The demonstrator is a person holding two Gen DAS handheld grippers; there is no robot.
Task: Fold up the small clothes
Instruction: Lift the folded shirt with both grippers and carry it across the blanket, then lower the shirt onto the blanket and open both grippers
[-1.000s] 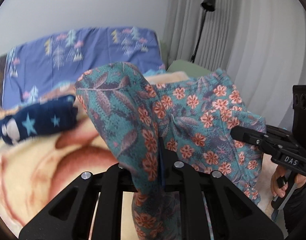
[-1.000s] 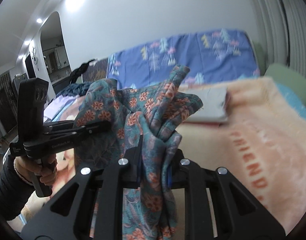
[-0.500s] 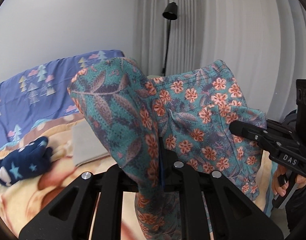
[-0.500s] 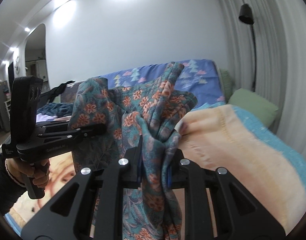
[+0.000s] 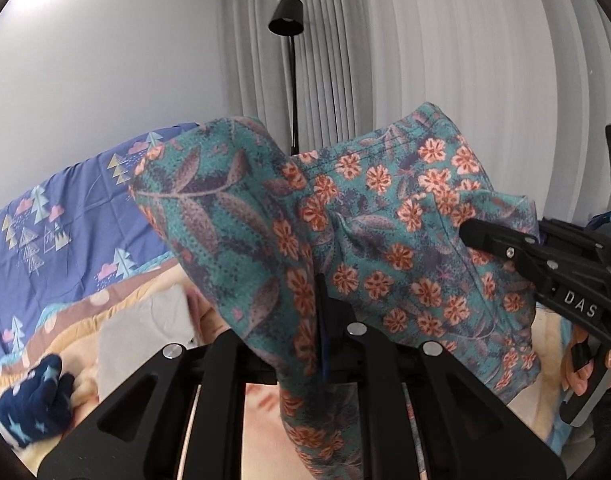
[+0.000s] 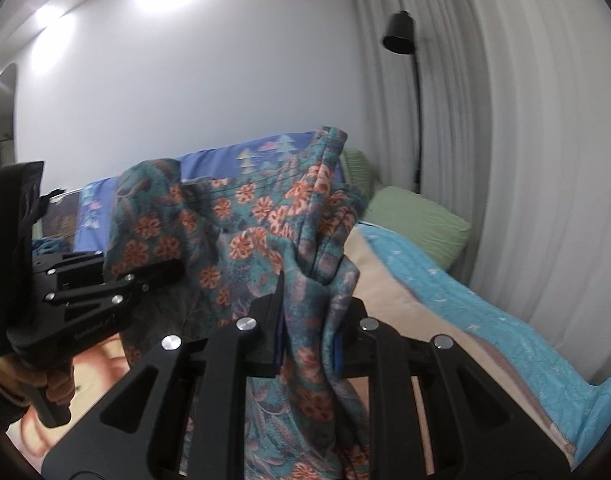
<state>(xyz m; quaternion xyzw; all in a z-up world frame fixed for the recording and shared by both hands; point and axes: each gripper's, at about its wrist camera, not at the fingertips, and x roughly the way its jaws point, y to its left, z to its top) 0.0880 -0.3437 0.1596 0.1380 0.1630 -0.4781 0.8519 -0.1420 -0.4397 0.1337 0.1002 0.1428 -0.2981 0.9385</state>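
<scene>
Both tongs are clamped on a teal flowered garment [image 5: 385, 216] that is held up in the air above the bed [image 6: 389, 280]: the left tongs [image 5: 325, 320] pinch one bunched edge of the cloth and the right tongs [image 6: 305, 320] pinch another, with the fabric stretched between them and its lower part hanging down past the fingers. Below on the bed lie a peach blanket [image 5: 153, 292], a folded grey cloth [image 5: 145, 328] and a dark blue star-patterned piece [image 5: 29, 404]. A black floor lamp [image 5: 287, 20] stands by the white curtain [image 5: 465, 60], near a green pillow [image 6: 417, 220] and a turquoise cover [image 6: 485, 320].
</scene>
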